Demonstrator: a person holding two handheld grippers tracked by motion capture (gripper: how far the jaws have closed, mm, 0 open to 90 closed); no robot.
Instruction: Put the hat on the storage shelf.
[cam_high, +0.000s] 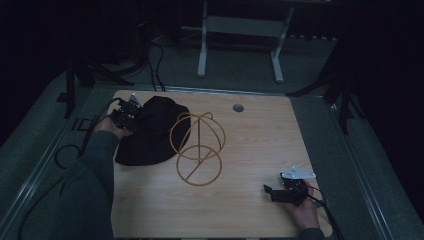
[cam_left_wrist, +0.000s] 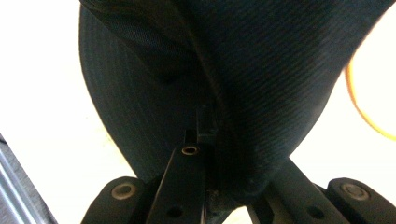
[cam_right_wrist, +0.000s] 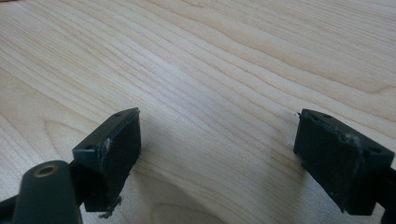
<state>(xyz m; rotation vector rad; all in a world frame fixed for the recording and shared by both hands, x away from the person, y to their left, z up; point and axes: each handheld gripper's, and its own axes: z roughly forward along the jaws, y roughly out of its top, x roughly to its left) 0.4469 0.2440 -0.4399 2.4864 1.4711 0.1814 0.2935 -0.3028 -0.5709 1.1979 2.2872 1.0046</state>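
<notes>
Left gripper (cam_high: 131, 113) pinches black hat (cam_high: 150, 132) (no label legible) beside wire stand (cam_high: 197, 148)

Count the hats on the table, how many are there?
1. A black fabric bucket hat lies at the left of the light wooden table, touching the gold wire stand, its brim pinched by the left hand-held gripper.
</notes>
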